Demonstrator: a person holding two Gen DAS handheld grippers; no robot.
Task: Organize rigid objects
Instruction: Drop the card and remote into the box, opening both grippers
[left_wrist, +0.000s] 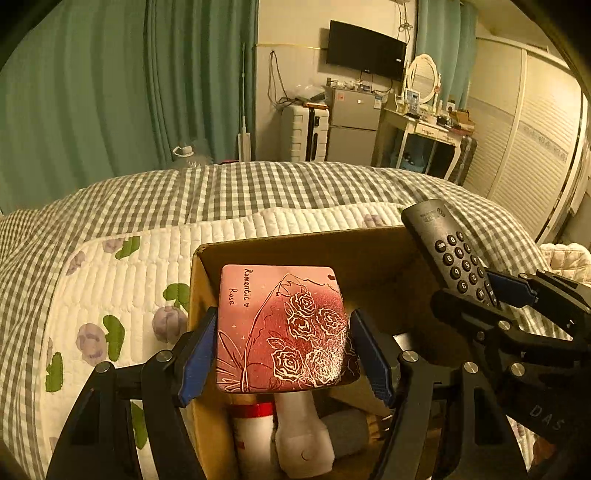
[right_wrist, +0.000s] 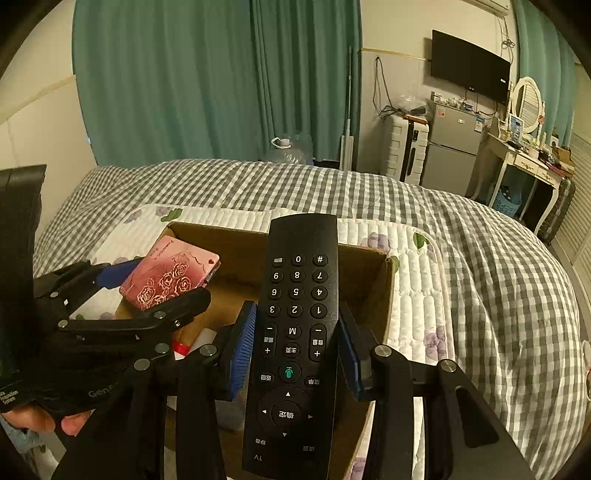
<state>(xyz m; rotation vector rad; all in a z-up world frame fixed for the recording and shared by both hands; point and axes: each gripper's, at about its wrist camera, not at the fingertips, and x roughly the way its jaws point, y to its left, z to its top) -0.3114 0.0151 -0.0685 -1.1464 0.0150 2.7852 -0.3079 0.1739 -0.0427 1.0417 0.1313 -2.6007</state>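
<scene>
Over bed's box, grippers clamp pink case, remote.

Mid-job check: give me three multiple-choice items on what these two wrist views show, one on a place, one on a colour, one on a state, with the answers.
1. Where is the cardboard box?
A. On the dressing table
B. On the white floral quilted pad on the bed
C. On the floor

2. What colour is the "Romantic Rose" case?
A. Pink-red
B. Green
C. Black

3. What is the right claw doing?
A. Open and empty
B. Shut on the case
C. Shut on the remote control

Answers:
1. B, the box stands on the white floral quilted pad, which lies over the checked bedding.
2. A, the case in the left claw is pink-red with white rose outlines.
3. C, the blue pads press on both long sides of the remote above the box.
</scene>
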